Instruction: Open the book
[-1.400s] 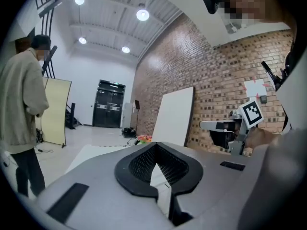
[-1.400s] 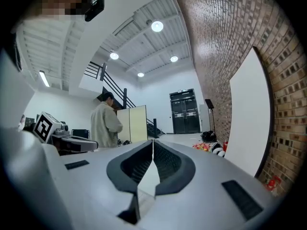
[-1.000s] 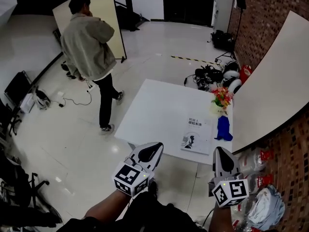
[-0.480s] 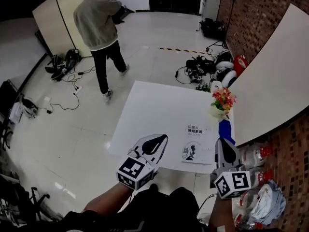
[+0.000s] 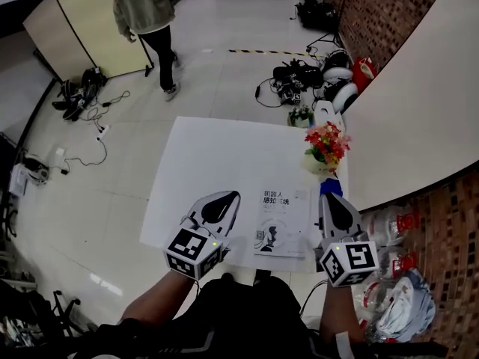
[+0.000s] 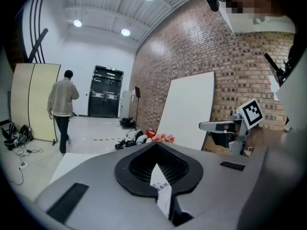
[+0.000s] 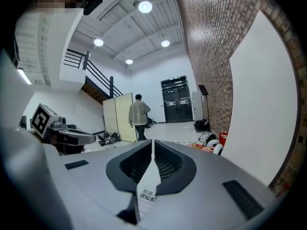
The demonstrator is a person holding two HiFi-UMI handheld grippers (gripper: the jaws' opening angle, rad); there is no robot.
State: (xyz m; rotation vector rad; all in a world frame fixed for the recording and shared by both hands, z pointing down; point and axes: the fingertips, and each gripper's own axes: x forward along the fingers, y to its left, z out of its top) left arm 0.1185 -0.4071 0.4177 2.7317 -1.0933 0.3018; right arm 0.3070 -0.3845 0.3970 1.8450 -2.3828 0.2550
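Note:
A closed book (image 5: 281, 221) with a white cover and dark print lies flat near the front edge of the white table (image 5: 217, 152). My left gripper (image 5: 223, 197) hovers over the table just left of the book, jaws shut and empty. At the book's right side, by the table's right edge, my right gripper (image 5: 330, 199) is shut too, holding nothing. In the left gripper view the book (image 6: 161, 189) shows through the hollow behind the left gripper (image 6: 156, 144). The right gripper view shows the book (image 7: 147, 195) below the closed right gripper (image 7: 153, 142).
A vase of red and yellow flowers (image 5: 324, 145) stands at the table's right edge, with a blue object (image 5: 331, 187) just in front of it. A white board (image 5: 408, 103) leans on the brick wall. Cables and gear (image 5: 299, 73) lie beyond the table. A person (image 5: 146, 10) walks far off.
The view has closed in on the table. Both grippers have come forward to either side of the book. The person has walked farther away.

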